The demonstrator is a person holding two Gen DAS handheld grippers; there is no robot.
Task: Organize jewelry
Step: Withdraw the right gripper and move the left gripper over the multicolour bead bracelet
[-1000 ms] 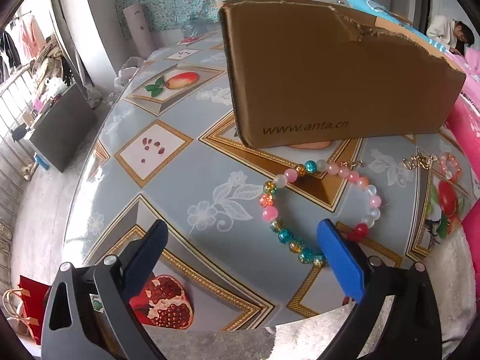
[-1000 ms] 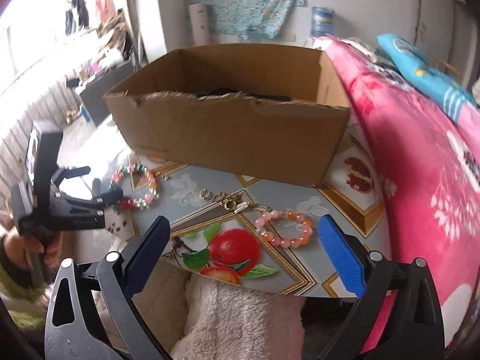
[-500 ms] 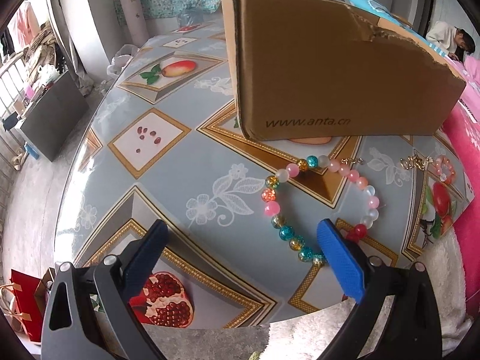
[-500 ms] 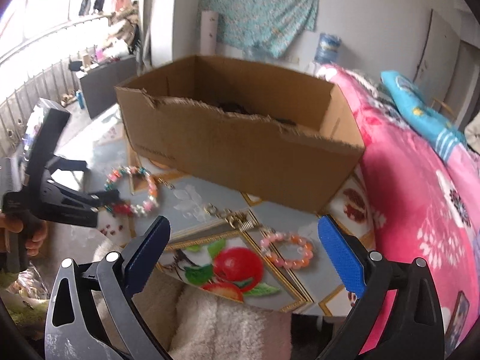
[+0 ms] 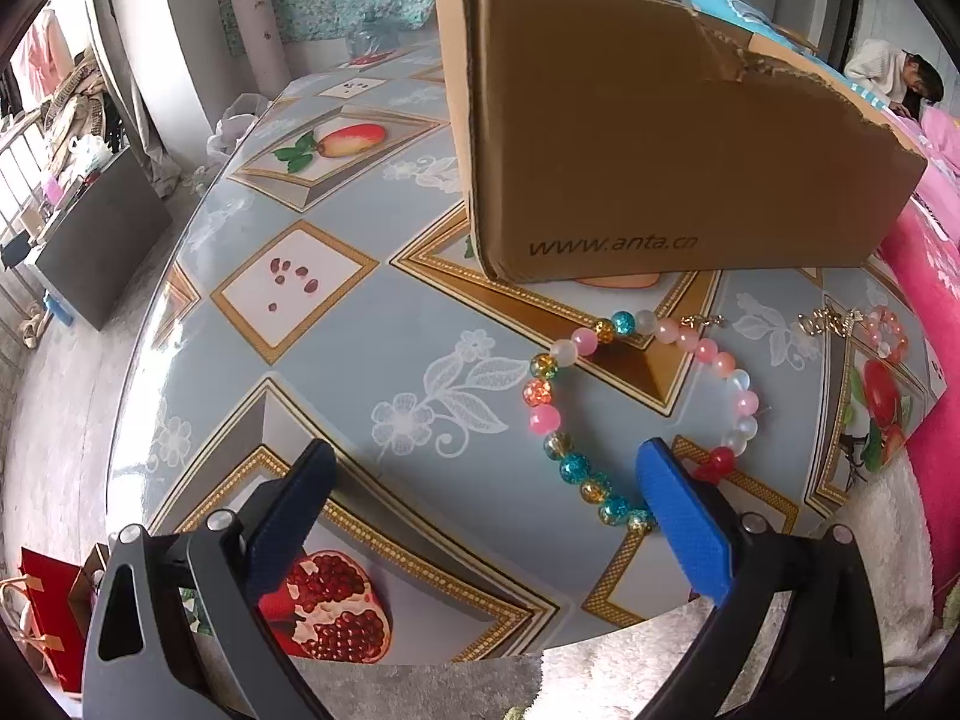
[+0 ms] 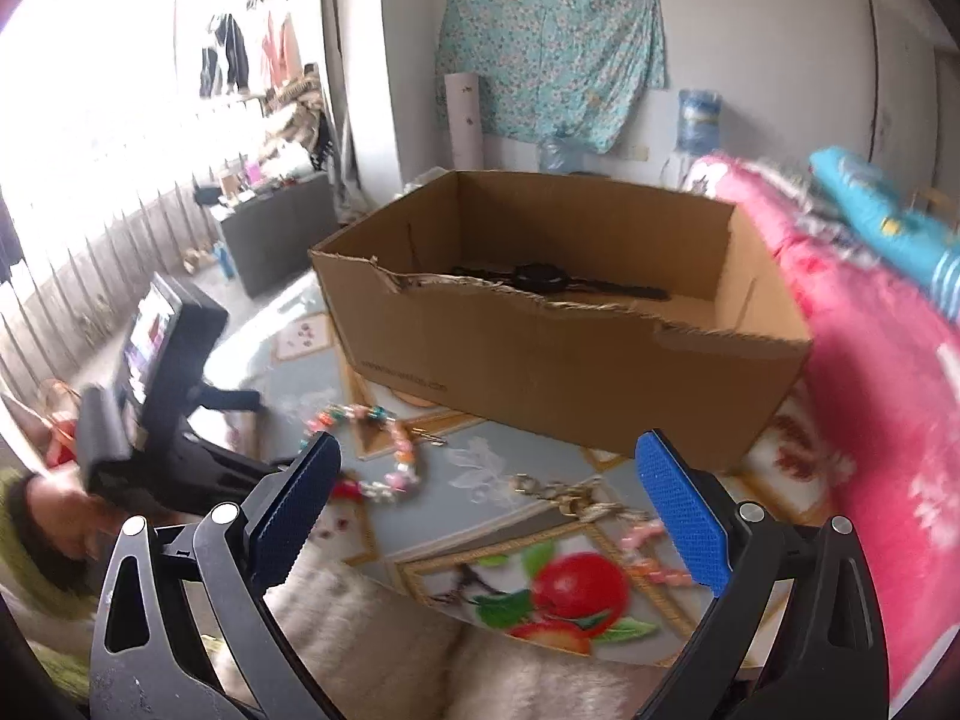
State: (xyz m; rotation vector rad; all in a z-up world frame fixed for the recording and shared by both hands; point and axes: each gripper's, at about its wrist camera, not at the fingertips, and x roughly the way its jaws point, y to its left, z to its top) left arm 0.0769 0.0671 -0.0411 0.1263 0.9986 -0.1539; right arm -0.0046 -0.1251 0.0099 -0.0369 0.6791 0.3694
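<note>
A large bracelet of pink, teal and amber beads (image 5: 636,414) lies on the patterned table (image 5: 336,360) in front of a brown cardboard box (image 5: 660,138). My left gripper (image 5: 486,468) stands open just above the table; its right finger (image 5: 678,510) overlaps the bracelet's near edge. A gold chain (image 5: 825,319) and a small pink bracelet (image 5: 887,330) lie further right. In the right wrist view my right gripper (image 6: 489,462) hangs open above the table's edge, facing the box (image 6: 558,324), the beaded bracelet (image 6: 372,450), the gold chain (image 6: 558,495) and the blurred pink bracelet (image 6: 651,552). Dark jewelry (image 6: 540,279) rests inside the box.
A pink blanket (image 6: 870,390) borders the table on the right. A white fluffy cloth (image 6: 384,648) lies below the table's near edge. A hand (image 6: 60,516) holds the left gripper's body at the left. A seated person (image 5: 894,72) is far right behind the box.
The right gripper has risen and tilted up, so the box's inside now shows. The left gripper has edged slightly closer to the beaded bracelet. Both stay open.
</note>
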